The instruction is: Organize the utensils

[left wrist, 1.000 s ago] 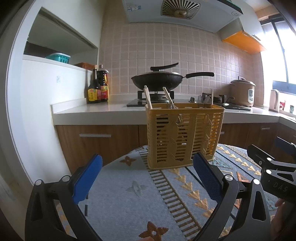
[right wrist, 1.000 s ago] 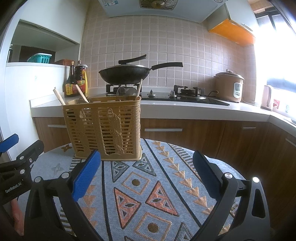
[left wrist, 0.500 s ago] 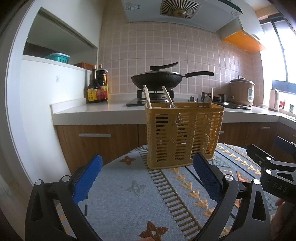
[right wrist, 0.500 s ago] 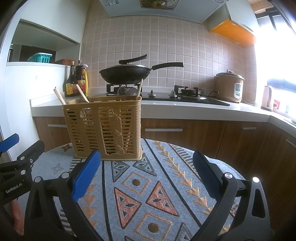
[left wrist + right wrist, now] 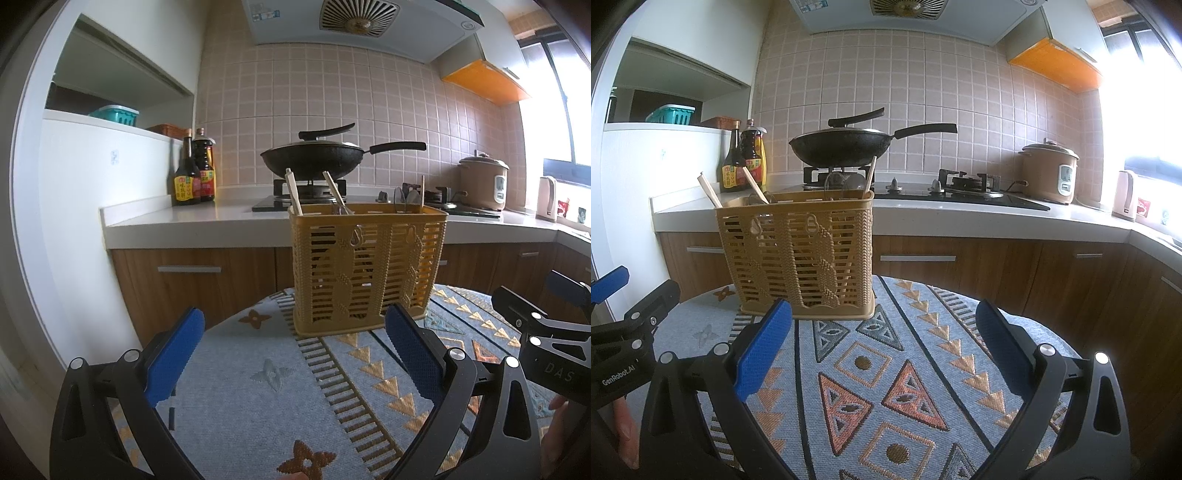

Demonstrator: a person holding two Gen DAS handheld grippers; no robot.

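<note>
Both the left hand-held gripper (image 5: 293, 345) and right hand-held gripper (image 5: 882, 332) hover spread wide and empty over the patterned desk (image 5: 886, 387), the utensil basket (image 5: 364, 269) upright just ahead, so any approach should probably stay slow and level to avoid tipping it.

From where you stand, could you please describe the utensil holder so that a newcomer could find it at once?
Start at the round table with the patterned cloth in front of the kitchen counter. At its far edge stands the mustard-yellow slatted plastic basket, upright, with chopsticks poking out. It is the only thing standing on the cloth, and both hand-held grippers are clear of it.
</note>
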